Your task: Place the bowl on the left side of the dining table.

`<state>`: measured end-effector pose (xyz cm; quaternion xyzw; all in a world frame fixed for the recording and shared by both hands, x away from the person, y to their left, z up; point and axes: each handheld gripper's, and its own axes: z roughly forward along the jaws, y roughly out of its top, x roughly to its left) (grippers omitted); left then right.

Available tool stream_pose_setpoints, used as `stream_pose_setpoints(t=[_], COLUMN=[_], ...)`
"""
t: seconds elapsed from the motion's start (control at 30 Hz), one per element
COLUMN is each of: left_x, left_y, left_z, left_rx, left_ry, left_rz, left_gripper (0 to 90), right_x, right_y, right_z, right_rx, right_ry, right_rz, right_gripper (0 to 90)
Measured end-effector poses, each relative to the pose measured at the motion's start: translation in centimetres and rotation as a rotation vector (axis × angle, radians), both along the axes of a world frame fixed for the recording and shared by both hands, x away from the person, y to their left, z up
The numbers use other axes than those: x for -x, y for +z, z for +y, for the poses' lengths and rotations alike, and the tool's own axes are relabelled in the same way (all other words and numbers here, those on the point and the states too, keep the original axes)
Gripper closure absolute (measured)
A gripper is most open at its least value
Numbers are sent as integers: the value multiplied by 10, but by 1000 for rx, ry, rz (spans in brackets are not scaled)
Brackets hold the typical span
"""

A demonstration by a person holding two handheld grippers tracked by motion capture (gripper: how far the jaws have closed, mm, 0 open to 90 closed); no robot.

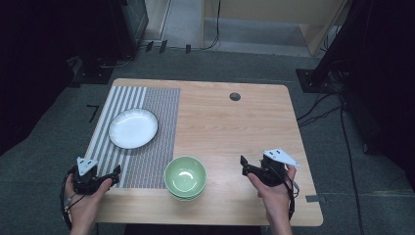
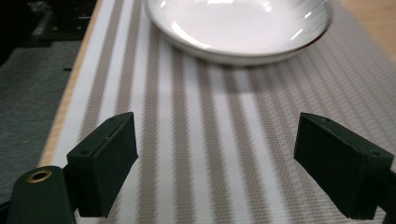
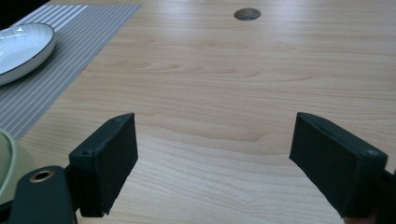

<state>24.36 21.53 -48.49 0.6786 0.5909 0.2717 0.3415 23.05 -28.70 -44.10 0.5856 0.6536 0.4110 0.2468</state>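
A white plate (image 1: 133,128) rests on a striped placemat (image 1: 151,161) at the table's left; the left gripper view shows that plate (image 2: 238,28) just ahead of the jaws. A green bowl (image 1: 185,176), stacked on another, sits near the front edge at the middle, and its rim (image 3: 9,163) peeks in at the left of the right gripper view. My left gripper (image 1: 116,172) hovers open over the mat's front left corner, nothing between its jaws. My right gripper (image 1: 243,165) is open over bare wood to the right of the bowl.
The wooden table (image 1: 230,127) has a round cable hole (image 1: 235,96) near its far edge. Grey carpet surrounds the table, with cables (image 1: 337,112) on the floor at the right and dark equipment at the back left.
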Motion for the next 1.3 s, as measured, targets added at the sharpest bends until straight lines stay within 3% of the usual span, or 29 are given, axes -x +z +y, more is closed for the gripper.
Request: stream_pose_setpoints(t=[0.1,0.37,0.63,0.8,0.97,1.2,1.3], left_x=[-3,-13,-25,-20,-16,-13,-10], left_y=[9,25,44,45,44,46,49], left_z=[-15,-46,-65,-76,-78,-86,-91], left_rx=[28,39,54,54,79,100,116], left_ry=[-21,-80,-128,-180,-183,-219,-240], left_rz=[-17,-53,-99,-95,-97,-89,-91], left_gripper=[126,127,127,126,127,127,127], right_x=[0,1,1,2,3,6,8], right_y=[1,1,1,2,2,4,5], right_z=[4,14,23,29,34,43,49], right_rx=[1,-5,-12,-23,-22,-61,-93], right_ry=[8,11,37,53,63,106,142], right_rz=[-4,-7,-8,-12,-23,-47,-50], right_gripper=[148,159,166,182,196,324,422])
